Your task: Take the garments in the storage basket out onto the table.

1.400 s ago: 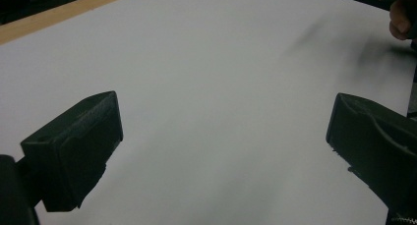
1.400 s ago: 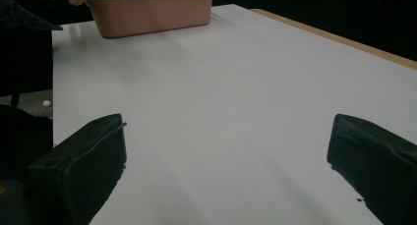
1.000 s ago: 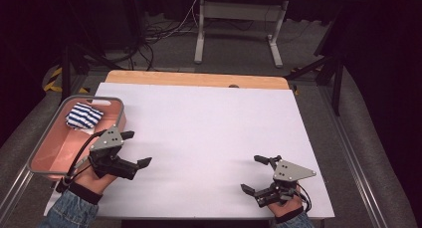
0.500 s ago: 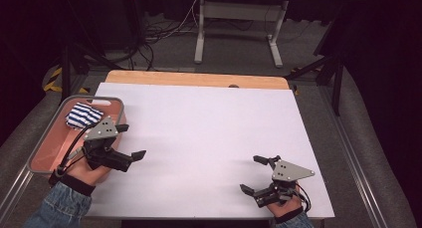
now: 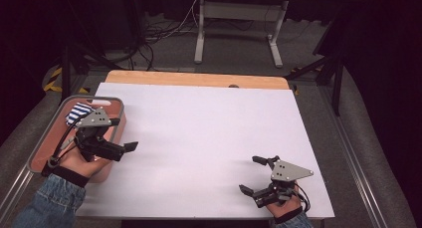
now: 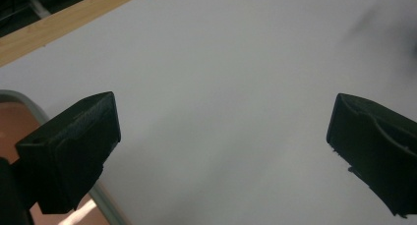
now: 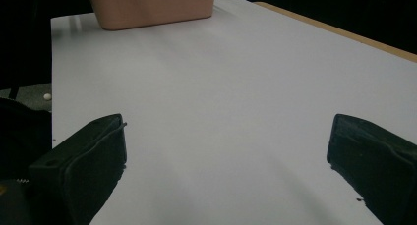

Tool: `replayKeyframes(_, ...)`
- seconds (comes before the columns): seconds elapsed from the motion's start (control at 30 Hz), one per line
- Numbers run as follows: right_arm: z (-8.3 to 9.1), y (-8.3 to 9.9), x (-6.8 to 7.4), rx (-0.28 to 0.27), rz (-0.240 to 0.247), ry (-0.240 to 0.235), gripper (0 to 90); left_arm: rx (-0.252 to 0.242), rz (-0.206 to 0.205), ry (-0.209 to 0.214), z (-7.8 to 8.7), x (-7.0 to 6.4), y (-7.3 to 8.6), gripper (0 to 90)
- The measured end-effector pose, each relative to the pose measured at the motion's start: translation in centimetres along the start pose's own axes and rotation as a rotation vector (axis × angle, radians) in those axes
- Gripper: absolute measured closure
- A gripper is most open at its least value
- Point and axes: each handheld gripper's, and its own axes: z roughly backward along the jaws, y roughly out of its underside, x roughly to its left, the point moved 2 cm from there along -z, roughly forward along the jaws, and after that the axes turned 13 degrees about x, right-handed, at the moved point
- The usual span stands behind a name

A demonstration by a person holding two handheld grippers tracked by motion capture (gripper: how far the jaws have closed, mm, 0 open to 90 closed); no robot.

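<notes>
A salmon-pink bin (image 5: pixel 47 138) with a grey rim sits at the table's left edge. A blue-and-white striped cloth (image 5: pixel 78 111) lies in its far end. My left gripper (image 5: pixel 124 134) hovers over the bin's right rim, open, with nothing between its jaws, which point right over the white table. In the left gripper view the jaws (image 6: pixel 223 151) stand wide apart, and the bin's rim (image 6: pixel 27 106) is at the lower left. My right gripper (image 5: pixel 250 174) rests open near the front right, pointing left. In the right gripper view (image 7: pixel 226 171) the bin (image 7: pixel 152 6) lies far ahead.
A white sheet (image 5: pixel 209 123) covers the table, and a wooden strip (image 5: pixel 199 79) shows along its far edge. Beyond the table stand a metal frame (image 5: pixel 201 34) and cables on a dark floor. Grey rails run along both sides.
My left gripper has drawn back to the left, from the white sheet to above the bin's right rim. The right gripper has stayed where it was.
</notes>
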Motion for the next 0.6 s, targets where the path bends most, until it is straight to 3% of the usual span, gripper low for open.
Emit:
replayKeyframes(0.2, 0.0, 0.0, 0.0, 0.000, -0.001, 0.000, 2.1, 0.014, 0.050, -0.052, 0.1, 1.3, -0.1, 1.3)
replayKeyframes(0.3, 0.0, 0.0, 0.0, 0.000, -0.005, 0.000, 2.1, 0.007, 0.055, -0.086, 0.1, 1.8, -0.2, 2.6)
replayKeyframes(0.6, -0.1, 0.0, 0.0, 0.001, -0.005, -0.004, 2.1, 0.040, 0.113, -0.140, 0.1, 3.8, -0.3, 2.4)
